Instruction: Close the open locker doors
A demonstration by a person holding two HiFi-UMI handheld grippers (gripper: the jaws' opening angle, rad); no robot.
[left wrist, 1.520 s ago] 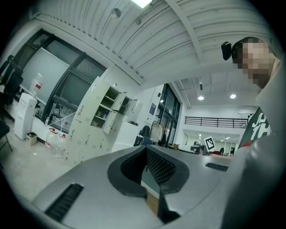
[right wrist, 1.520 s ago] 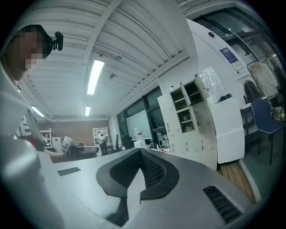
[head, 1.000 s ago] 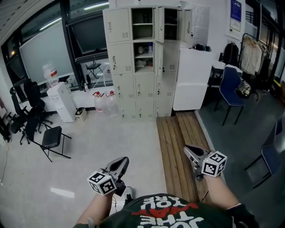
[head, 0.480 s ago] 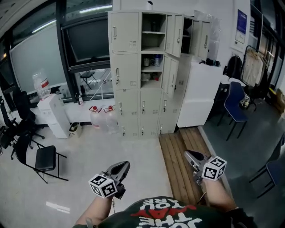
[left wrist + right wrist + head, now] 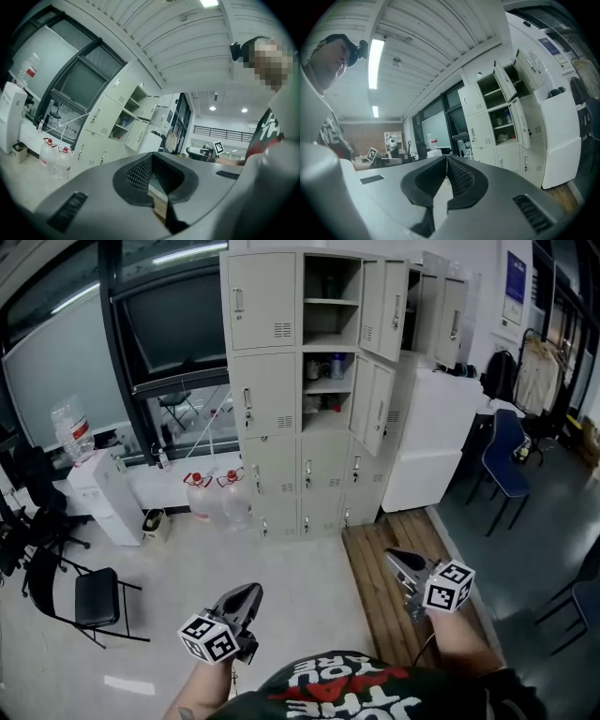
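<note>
Head camera sits on the person's head, facing forward and steeply down. The lockers (image 5: 309, 390) stand well off at 12 o'clock, with the left gripper (image 5: 251, 589) close at 7 o'clock and the right gripper (image 5: 392, 554) close at 5 o'clock. Each gripper camera rides low and looks level along its own jaws. The left gripper view shows the lockers toward 9 o'clock, the right gripper view toward 3 o'clock. All three views share the lockers. Each gripper view also catches the other gripper.

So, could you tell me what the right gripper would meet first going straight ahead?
Probably the window wall just left of the lockers; nothing nearer shows, though depth is unclear.
</note>
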